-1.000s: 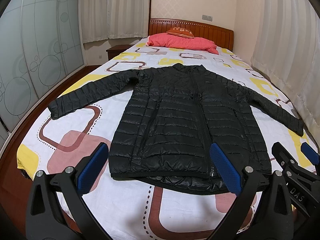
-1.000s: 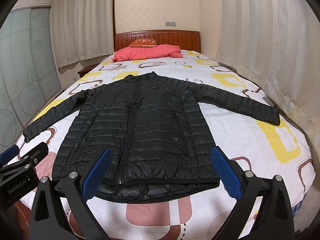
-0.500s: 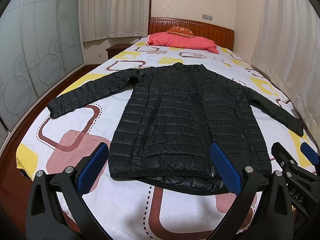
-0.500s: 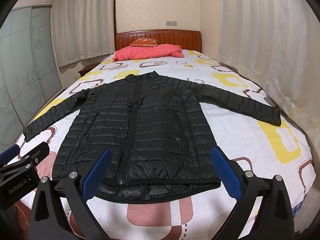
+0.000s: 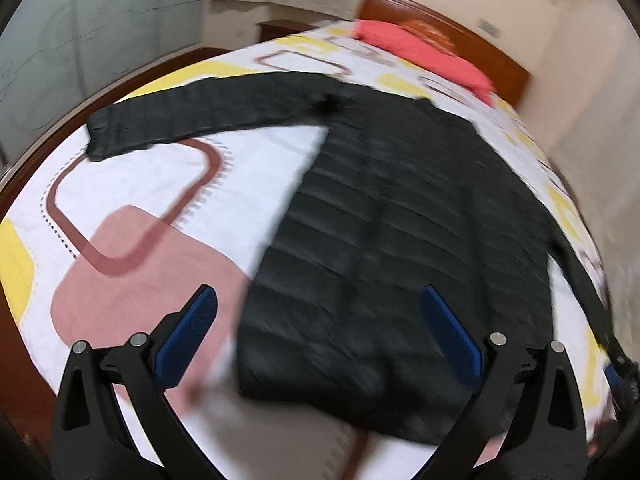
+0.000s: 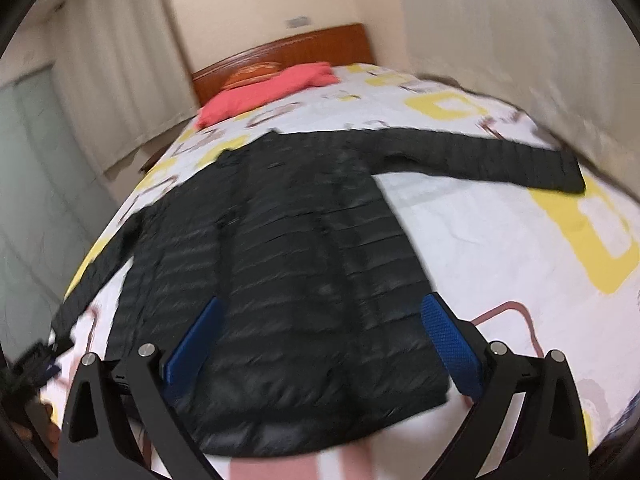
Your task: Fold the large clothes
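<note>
A black quilted puffer jacket (image 5: 400, 220) (image 6: 296, 264) lies flat on the bed, front up, both sleeves spread out sideways. Its left sleeve cuff (image 5: 108, 136) points toward the bed's left edge, and its right sleeve cuff (image 6: 568, 176) toward the right edge. My left gripper (image 5: 320, 332) hangs open above the hem's left corner, blue pads wide apart, nothing between them. My right gripper (image 6: 324, 344) is open above the lower body of the jacket near the hem. Both views are tilted and blurred by motion.
The bed sheet (image 5: 152, 200) is white with yellow, pink and brown shapes. A red pillow (image 5: 424, 56) (image 6: 268, 92) lies by the wooden headboard (image 6: 288, 48). Curtains (image 6: 500, 32) hang along the right side, glass wardrobe doors (image 5: 80, 20) along the left.
Both grippers have moved forward and down toward the jacket's hem, each rolling outward, so both views tilt. The jacket has not moved. Both grippers stay open.
</note>
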Demonstrator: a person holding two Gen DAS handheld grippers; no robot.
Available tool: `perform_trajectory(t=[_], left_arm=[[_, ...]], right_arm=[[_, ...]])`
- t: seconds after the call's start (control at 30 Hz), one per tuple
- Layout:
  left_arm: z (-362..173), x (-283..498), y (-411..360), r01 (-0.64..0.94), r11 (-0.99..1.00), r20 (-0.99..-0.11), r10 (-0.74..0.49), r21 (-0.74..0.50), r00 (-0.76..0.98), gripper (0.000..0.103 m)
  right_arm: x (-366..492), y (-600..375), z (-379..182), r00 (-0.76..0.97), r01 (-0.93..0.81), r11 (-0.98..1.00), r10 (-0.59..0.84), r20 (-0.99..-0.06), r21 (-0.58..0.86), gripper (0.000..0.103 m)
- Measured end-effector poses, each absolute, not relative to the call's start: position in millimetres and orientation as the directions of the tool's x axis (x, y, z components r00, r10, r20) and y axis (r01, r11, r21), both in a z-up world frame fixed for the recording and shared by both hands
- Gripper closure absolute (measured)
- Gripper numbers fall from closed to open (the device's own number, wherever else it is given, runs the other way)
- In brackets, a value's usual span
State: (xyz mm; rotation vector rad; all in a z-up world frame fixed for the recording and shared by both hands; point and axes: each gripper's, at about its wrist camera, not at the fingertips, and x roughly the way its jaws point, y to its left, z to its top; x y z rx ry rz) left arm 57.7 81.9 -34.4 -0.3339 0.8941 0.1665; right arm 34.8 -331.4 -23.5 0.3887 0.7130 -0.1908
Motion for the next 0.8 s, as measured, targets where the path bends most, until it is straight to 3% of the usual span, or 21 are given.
perform_trajectory(t=[0.03, 0.07, 0.1, 0.13, 0.17, 0.33, 0.4, 0.47, 0.67, 0.8], left_arm=[[-41, 67, 94, -0.313, 0.928, -0.785, 0.036, -0.204, 0.619, 0.002], [-47, 74, 105, -0.345, 0.919, -0.786, 0.066, -0.192, 0.614, 0.009], [-55, 82, 116, -0.378, 0.908, -0.792, 0.093, -0.182, 0.603, 0.028], [-61, 89, 125, -0.401, 0.898, -0.802, 0.103, -0.180, 0.589, 0.036], [-67, 95, 135, -0.424, 0.887, -0.812, 0.106, -0.184, 0.574, 0.039], [-91, 120, 179, -0.538, 0.816, -0.831, 0.138, -0.213, 0.538, 0.038], [-97, 124, 194, -0.576, 0.782, -0.826, 0.149, -0.238, 0.544, 0.018], [-102, 126, 209, -0.623, 0.734, -0.814, 0.171, -0.270, 0.554, 0.012], [-121, 136, 232, -0.689, 0.647, -0.808, 0.186, -0.328, 0.559, 0.010], [-122, 141, 230, -0.694, 0.662, -0.793, 0.244, -0.284, 0.558, 0.009]], right_arm=[[41, -351, -30, 0.745, 0.335, 0.891, -0.051, -0.665, 0.306, 0.005], [46, -365, -35, 0.740, 0.366, 0.875, -0.067, -0.669, 0.317, 0.007], [51, -380, -40, 0.732, 0.397, 0.859, -0.083, -0.676, 0.325, 0.011], [56, -396, -47, 0.721, 0.427, 0.842, -0.098, -0.685, 0.329, 0.034], [62, -409, -53, 0.704, 0.458, 0.826, -0.113, -0.701, 0.328, 0.050], [72, -482, -79, 0.724, 0.542, 0.713, -0.127, -0.678, 0.445, 0.047], [71, -514, -88, 0.750, 0.571, 0.638, -0.148, -0.644, 0.517, 0.032], [68, -549, -99, 0.775, 0.587, 0.548, -0.167, -0.610, 0.596, 0.029], [72, -623, -123, 0.781, 0.624, 0.390, -0.267, -0.565, 0.678, 0.029], [73, -654, -137, 0.761, 0.646, 0.328, -0.336, -0.554, 0.689, 0.029]])
